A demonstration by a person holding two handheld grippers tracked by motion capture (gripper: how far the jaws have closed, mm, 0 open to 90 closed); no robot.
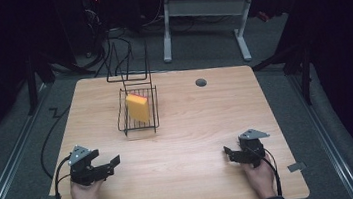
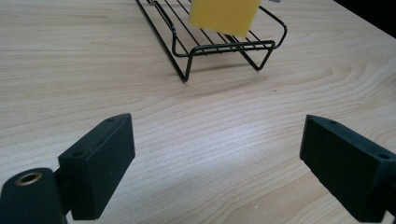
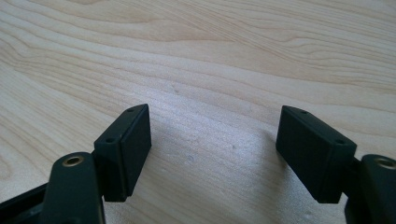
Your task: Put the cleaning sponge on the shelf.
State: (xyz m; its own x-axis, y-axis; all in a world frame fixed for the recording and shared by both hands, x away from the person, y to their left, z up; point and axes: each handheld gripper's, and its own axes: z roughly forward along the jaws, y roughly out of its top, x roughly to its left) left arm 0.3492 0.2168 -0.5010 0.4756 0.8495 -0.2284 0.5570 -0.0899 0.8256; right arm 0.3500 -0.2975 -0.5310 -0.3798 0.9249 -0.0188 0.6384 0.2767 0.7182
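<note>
Pale wooden table [image 1: 193,178] under a dark room, and both pairs of jaws stand parted with nothing between them. The left gripper [image 2: 217,161] faces the wire rack [image 2: 187,44] straight ahead across bare wood; the right gripper [image 3: 212,149] looks at grain alone. Out from there, the yellow sponge [image 1: 137,107] leans on edge inside that rack, long axis tilted up toward the far side. I judge the left hand [image 1: 85,195] the nearer. It's a plain yellow slab with a thin reddish edge on top.

A sponge [image 1: 137,107] leans in the rack [image 1: 126,126], seemingly mid-table [image 1: 194,142], ahead of both grippers.
</note>
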